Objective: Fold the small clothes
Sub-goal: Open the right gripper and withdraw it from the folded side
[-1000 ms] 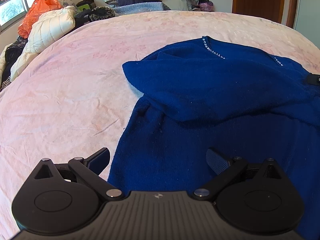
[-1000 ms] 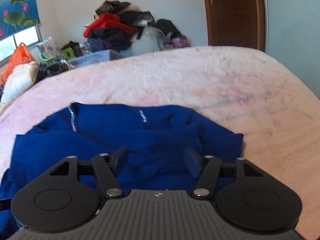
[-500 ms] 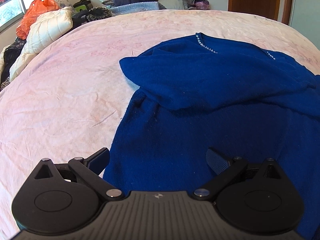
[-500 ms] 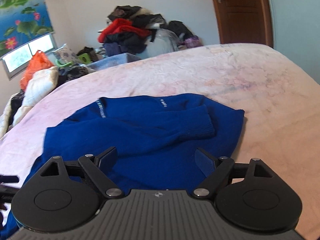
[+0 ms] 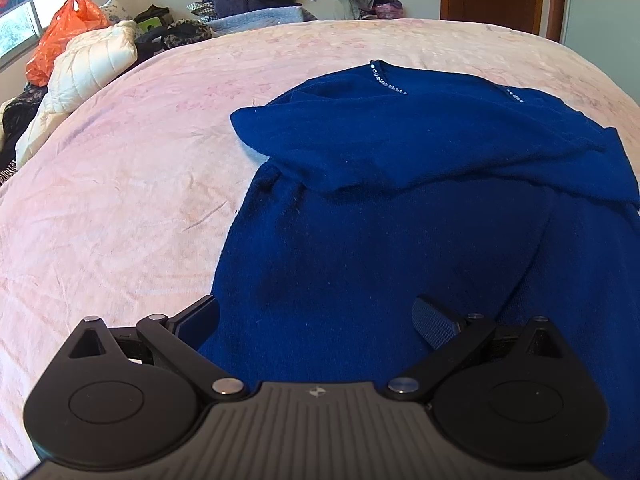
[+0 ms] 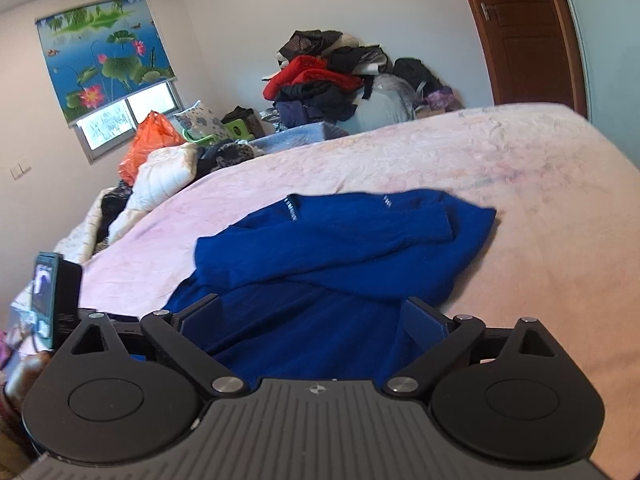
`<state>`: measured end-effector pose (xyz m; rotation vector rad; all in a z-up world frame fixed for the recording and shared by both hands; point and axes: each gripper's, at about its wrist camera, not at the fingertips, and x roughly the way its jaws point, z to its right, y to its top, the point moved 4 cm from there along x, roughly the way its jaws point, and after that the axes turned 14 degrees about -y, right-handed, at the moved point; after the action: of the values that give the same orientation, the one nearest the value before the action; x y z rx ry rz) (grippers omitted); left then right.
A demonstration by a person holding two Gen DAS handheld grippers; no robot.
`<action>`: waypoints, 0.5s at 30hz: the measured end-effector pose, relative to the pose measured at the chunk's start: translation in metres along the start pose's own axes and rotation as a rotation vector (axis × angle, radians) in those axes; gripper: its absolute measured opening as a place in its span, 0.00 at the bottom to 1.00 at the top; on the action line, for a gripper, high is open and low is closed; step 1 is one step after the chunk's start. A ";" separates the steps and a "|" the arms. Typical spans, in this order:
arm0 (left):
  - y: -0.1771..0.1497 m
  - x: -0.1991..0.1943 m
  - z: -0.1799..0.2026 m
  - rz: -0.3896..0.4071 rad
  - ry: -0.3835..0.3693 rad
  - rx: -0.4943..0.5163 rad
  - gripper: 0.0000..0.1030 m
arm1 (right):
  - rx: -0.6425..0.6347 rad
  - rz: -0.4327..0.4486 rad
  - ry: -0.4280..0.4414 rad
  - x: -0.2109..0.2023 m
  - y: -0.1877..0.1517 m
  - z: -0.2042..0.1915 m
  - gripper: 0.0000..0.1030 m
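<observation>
A dark blue sweater (image 5: 400, 208) lies flat on the pink bed (image 5: 120, 168), neckline with rhinestone trim at the far end. Both sleeves are folded across its chest. My left gripper (image 5: 316, 320) is open and empty, hovering over the sweater's lower left part near its hem. My right gripper (image 6: 312, 320) is open and empty, raised above the sweater's (image 6: 340, 256) near end. The sweater's bottom hem is hidden behind both gripper bodies.
A pile of clothes (image 6: 332, 80) sits beyond the bed's far edge. A white quilted jacket (image 5: 88, 64) and an orange bag (image 5: 60, 36) lie at the far left. A phone on a mount (image 6: 50, 296) is at the right view's left. A brown door (image 6: 520, 28) stands at the far right.
The right gripper has opened wider, lifted and drawn back from the sweater, tilting left. The left gripper has pulled back slightly and stayed open.
</observation>
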<state>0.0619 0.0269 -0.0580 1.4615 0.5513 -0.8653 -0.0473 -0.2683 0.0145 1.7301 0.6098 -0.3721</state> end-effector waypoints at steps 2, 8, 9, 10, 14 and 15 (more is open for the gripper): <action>-0.003 -0.004 0.001 0.004 -0.005 0.015 1.00 | 0.011 -0.023 0.008 -0.004 -0.013 -0.003 0.95; -0.021 -0.027 -0.005 0.018 -0.057 0.052 1.00 | 0.055 -0.103 0.001 -0.010 -0.055 -0.003 0.94; -0.026 -0.032 -0.008 0.020 -0.068 0.053 1.00 | 0.064 -0.119 0.000 -0.012 -0.061 -0.001 0.94; -0.029 -0.037 -0.012 0.022 -0.081 0.052 1.00 | 0.070 -0.130 0.000 -0.013 -0.066 0.001 0.93; -0.046 -0.055 -0.037 0.014 -0.141 0.027 1.00 | 0.103 -0.197 0.010 -0.018 -0.086 0.008 0.88; -0.050 -0.059 -0.044 0.016 -0.142 0.022 1.00 | 0.100 -0.210 0.007 -0.020 -0.091 0.008 0.88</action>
<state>-0.0048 0.0852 -0.0456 1.4102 0.4245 -0.9565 -0.1155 -0.2654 -0.0490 1.7672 0.7931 -0.5518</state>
